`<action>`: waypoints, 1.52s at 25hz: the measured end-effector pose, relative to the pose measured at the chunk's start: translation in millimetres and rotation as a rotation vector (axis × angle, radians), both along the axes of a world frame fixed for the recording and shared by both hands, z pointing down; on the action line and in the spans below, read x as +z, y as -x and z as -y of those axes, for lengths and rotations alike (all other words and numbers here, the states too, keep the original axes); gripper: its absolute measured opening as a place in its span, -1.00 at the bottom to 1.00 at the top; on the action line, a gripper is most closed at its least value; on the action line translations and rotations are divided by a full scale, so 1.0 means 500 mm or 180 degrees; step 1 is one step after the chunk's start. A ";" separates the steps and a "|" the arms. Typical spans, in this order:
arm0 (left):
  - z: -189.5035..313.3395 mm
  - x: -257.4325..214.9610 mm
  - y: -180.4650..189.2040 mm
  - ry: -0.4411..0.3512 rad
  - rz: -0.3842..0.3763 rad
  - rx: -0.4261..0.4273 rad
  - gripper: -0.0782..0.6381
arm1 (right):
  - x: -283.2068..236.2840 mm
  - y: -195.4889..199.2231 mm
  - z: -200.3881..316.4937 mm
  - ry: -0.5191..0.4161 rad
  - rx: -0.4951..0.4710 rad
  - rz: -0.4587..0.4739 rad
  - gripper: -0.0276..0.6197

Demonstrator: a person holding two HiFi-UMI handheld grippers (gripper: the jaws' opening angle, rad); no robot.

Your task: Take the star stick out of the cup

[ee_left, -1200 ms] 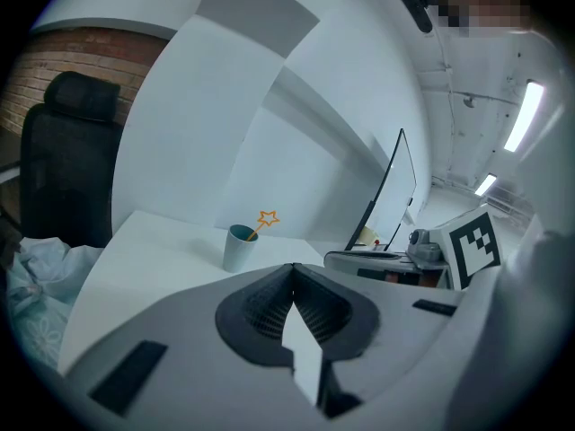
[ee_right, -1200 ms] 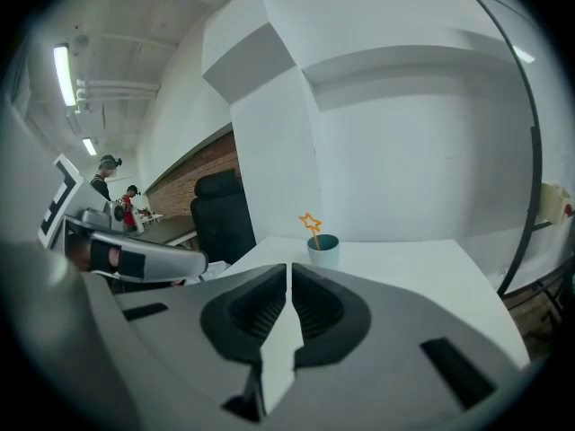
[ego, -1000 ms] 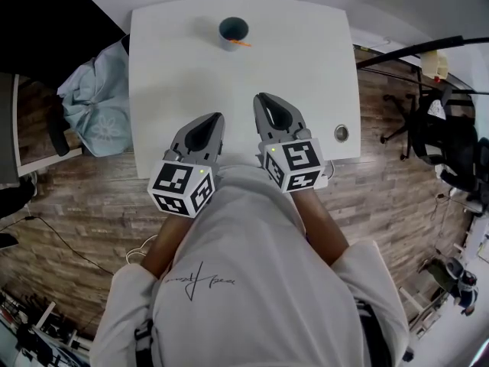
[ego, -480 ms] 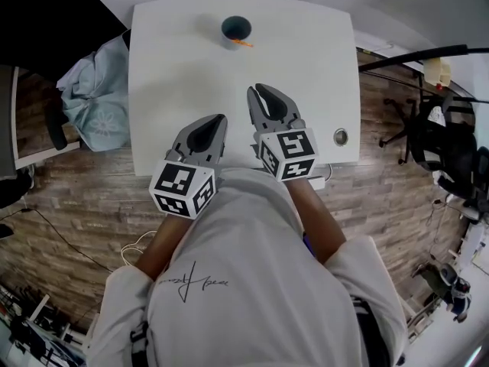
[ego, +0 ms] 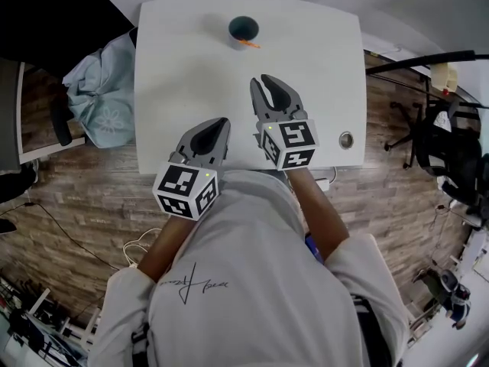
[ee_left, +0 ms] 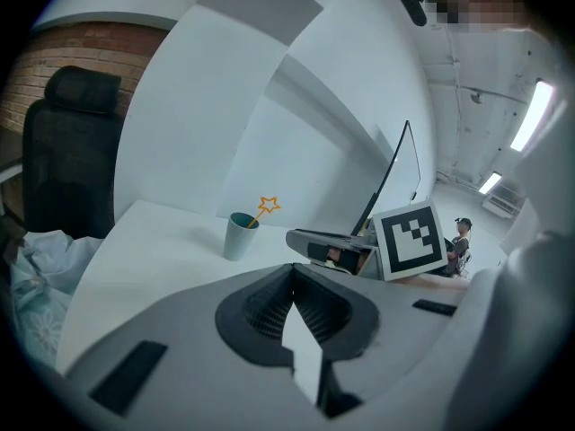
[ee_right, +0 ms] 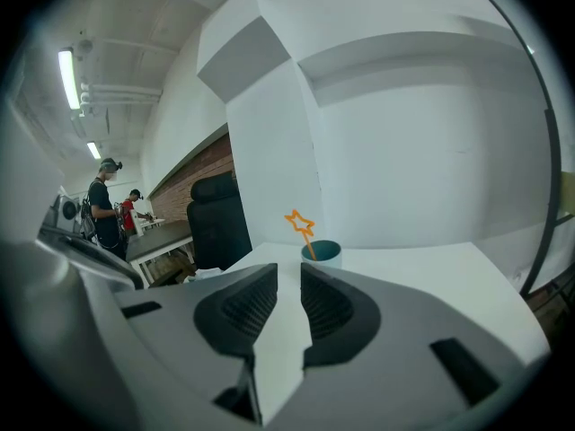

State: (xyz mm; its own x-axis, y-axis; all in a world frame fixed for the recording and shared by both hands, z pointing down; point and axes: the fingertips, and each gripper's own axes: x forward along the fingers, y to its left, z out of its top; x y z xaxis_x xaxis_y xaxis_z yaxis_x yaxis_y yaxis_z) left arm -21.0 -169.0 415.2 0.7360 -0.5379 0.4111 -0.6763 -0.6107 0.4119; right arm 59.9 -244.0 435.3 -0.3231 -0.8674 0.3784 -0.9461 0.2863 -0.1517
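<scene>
My left tongs (ego: pixel 222 122): closed, empty | my right tongs (ego: pixel 260 82): opening, empty | star stick (ego: pixel 247 43): in cup (ego: pixel 243 27), far end of counter (ego: pixel 183 60).

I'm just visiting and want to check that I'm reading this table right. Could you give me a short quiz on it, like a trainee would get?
1. True or false: the star stick stands in the cup.
2. Which is nearer the cup? A: left gripper. B: right gripper.
3. Fill in: the left gripper's jaws are ____.

Key
1. True.
2. B. Its jaws are opening, with nothing between them.
3. Shut, holding nothing.
</scene>
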 end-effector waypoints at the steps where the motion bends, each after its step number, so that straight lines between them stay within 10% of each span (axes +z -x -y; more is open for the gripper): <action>1: -0.001 0.002 0.000 0.0001 0.0014 0.0008 -0.76 | 0.002 -0.002 0.005 -0.0007 0.0013 0.0002 -0.69; 38: 0.018 0.037 0.047 0.0114 0.0320 -0.0157 -0.76 | 0.088 0.016 0.170 -0.0094 0.0155 -0.0248 -0.49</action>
State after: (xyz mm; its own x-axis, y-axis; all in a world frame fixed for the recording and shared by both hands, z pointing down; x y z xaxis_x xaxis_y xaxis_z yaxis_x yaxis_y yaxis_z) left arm -44.7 -177.9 433.8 0.6630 -0.5561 0.5011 -0.7443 -0.5617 0.3614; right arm 51.8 -329.1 479.3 -0.2508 -0.8925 0.3748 -0.9676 0.2429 -0.0693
